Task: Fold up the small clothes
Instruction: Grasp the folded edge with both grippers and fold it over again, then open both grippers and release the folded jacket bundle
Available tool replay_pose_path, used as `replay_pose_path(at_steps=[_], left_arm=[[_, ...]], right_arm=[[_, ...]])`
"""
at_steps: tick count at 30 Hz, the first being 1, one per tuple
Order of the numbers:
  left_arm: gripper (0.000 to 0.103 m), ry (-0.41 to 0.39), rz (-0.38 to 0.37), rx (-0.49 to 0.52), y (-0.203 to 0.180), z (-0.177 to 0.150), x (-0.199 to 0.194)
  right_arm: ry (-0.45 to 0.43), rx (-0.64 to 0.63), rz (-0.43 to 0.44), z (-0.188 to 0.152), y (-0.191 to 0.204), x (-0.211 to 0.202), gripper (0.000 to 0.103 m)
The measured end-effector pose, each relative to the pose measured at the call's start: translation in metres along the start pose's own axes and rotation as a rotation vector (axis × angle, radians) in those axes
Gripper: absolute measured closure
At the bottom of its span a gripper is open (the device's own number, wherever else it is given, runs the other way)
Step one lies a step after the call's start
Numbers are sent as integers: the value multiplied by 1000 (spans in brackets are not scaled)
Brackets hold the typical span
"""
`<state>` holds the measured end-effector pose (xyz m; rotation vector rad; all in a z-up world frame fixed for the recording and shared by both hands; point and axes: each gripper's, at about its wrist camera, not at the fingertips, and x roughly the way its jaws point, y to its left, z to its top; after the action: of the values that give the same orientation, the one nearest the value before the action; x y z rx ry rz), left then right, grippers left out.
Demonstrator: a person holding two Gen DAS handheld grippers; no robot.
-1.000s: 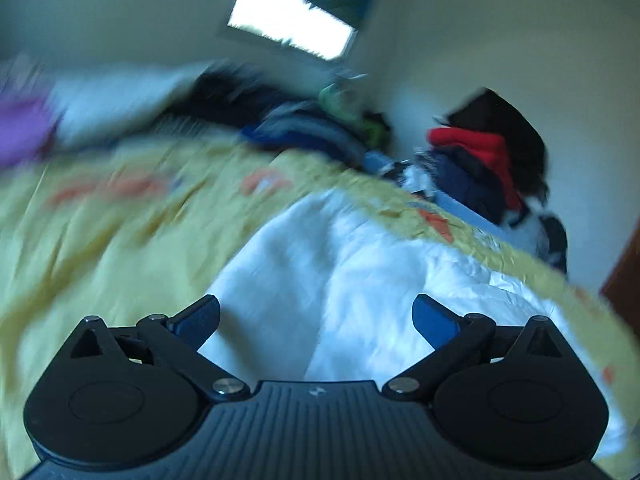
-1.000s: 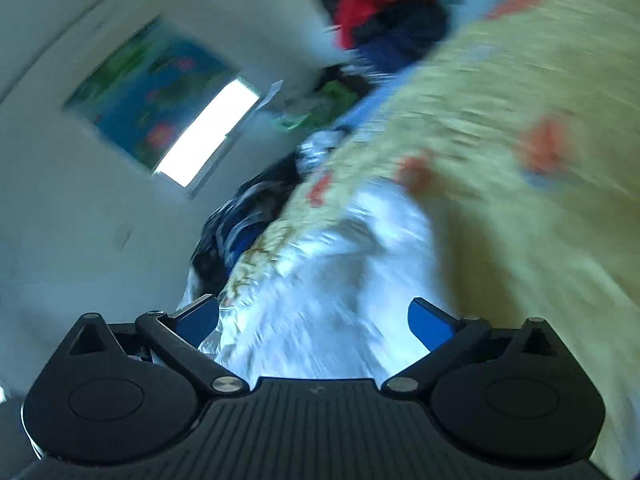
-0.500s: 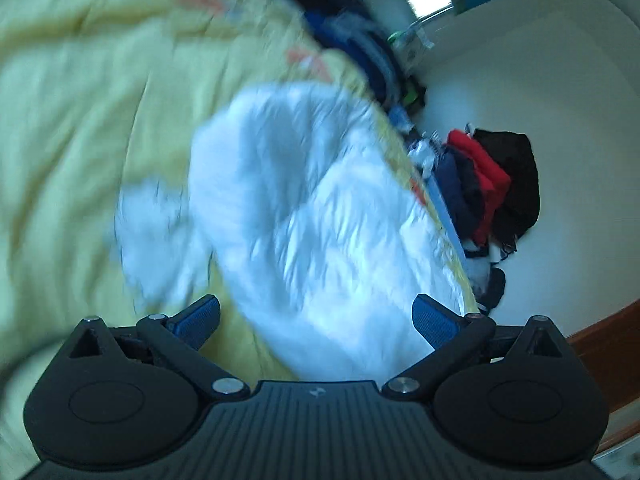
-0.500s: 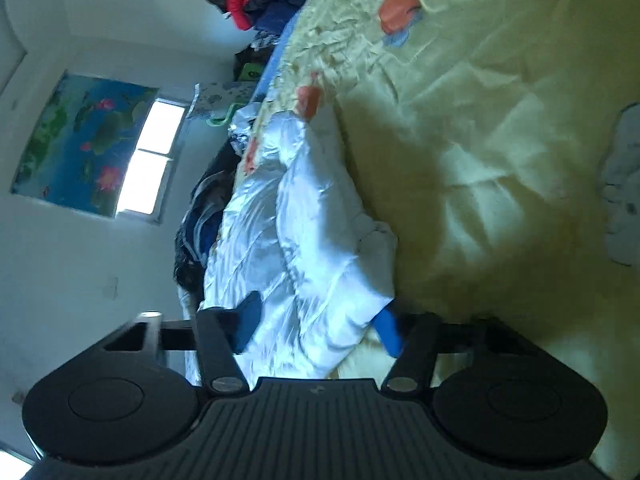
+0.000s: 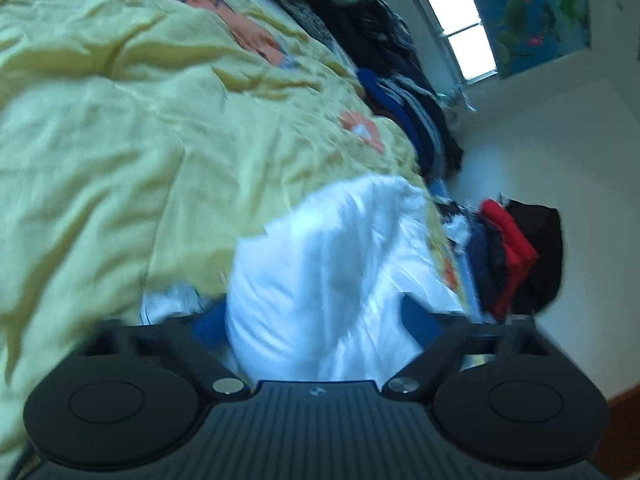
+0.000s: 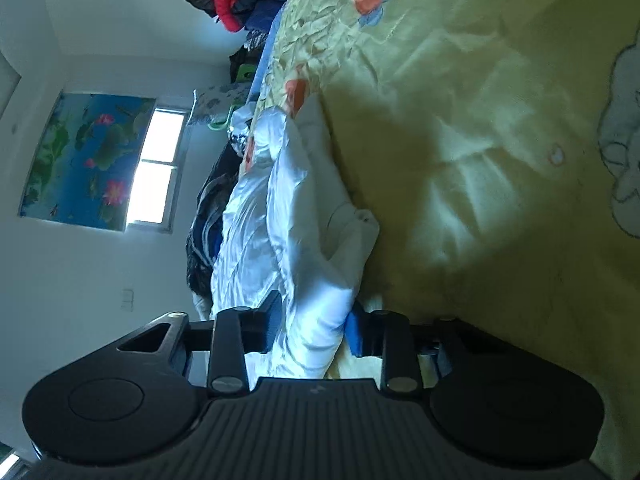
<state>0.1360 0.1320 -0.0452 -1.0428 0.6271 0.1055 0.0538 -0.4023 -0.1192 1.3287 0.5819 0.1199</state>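
Since half a second ago the left gripper (image 5: 316,322) has been brought down astride the white garment (image 5: 344,264), its jaws wide and holding nothing. The right gripper (image 6: 314,326) is closed on the garment's near end. The garment's long axis runs away along the bedspread (image 6: 480,120) edge.

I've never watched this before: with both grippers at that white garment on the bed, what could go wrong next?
The right gripper pinches only a bunched edge of the white garment, so the cloth could slip free. The left gripper straddles a thick wad and may grab several layers. Either could catch the yellow bedspread underneath.
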Motion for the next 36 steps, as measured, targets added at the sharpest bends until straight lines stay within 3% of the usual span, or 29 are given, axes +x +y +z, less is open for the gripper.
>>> replay_pose_path(at_steps=[1, 4, 8, 12, 14, 15, 17, 20, 21, 22, 23, 25, 27, 29, 32, 34, 36], left_arm=[[75, 14, 36, 17, 0, 2, 7], [92, 32, 9, 30, 0, 7, 0], [93, 21, -53, 154, -16, 11, -37], [93, 93, 36, 157, 5, 6, -16], [92, 79, 43, 159, 11, 0, -6], [91, 64, 51, 191, 7, -3, -7], [89, 51, 53, 220, 1, -2, -16], [76, 47, 38, 201, 2, 11, -40], [72, 11, 38, 199, 1, 15, -50], [68, -48, 46, 211, -1, 18, -63], [65, -104, 64, 239, -5, 19, -74], [48, -221, 114, 336, -22, 13, -90], [46, -289, 107, 470, -44, -5, -94], [46, -258, 62, 653, -71, -31, -82], [46, -188, 28, 871, -99, -79, -51], [46, -148, 70, 971, -109, -105, -31], [46, -98, 114, 1024, -111, -120, -12]], right_arm=[[-6, -20, -21, 0, 1, 4, 84], [-31, -71, -50, -4, 6, 9, 90], [-72, -159, -30, -12, 29, -16, 93], [-42, -124, -46, -17, 15, -31, 94], [-18, -76, -84, -19, -6, -21, 99], [-23, -76, -73, -19, -11, -17, 101], [-29, -79, -70, -16, -6, -14, 91], [-55, -102, -94, -9, 5, -28, 69], [-92, -121, -108, -5, 8, -38, 59], [-150, -144, -120, -1, 12, -50, 56], [-203, -170, -130, 2, 17, -61, 56], [-287, -228, -150, 13, 32, -75, 56], [-310, -311, -127, 18, 56, -69, 56], [-245, -440, -77, 17, 91, -39, 55], [-36, -683, -9, 1, 147, 38, 40], [105, -801, 21, -15, 178, 99, 38], [230, -829, 42, -22, 201, 154, 38]])
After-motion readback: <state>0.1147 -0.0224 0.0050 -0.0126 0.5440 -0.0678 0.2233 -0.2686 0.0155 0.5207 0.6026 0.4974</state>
